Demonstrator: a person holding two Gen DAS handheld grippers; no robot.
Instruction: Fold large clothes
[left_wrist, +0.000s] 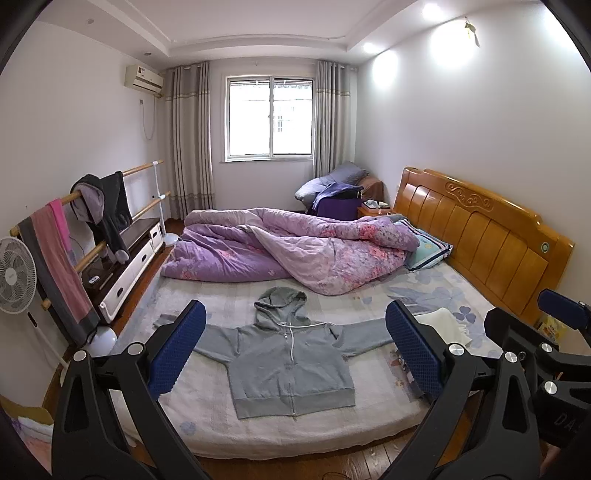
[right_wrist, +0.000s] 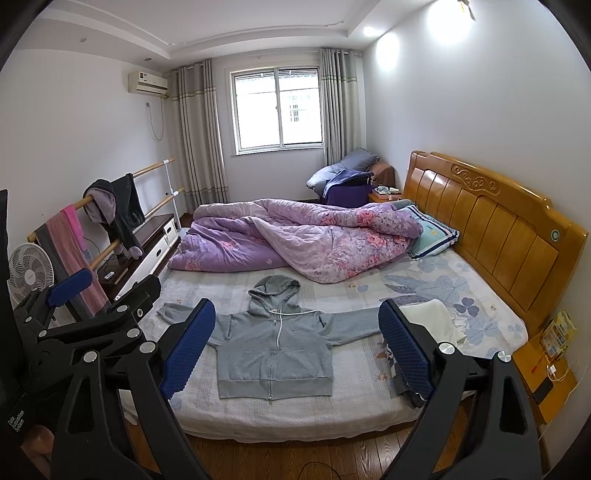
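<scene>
A grey zip-up hoodie (left_wrist: 290, 365) lies face up on the near part of the bed (left_wrist: 207, 417), zipped, sleeves spread to both sides, hood pointing toward the bunched purple quilt (left_wrist: 291, 251). Nothing looks folded yet, so the task seems at its start. The left hand-held gripper (left_wrist: 295, 347) and right hand-held gripper (right_wrist: 295, 343) both hang above the bed's near edge, jaws wide apart, holding nothing. The next move likely calls for reaching down to a sleeve and folding it across the chest.
</scene>
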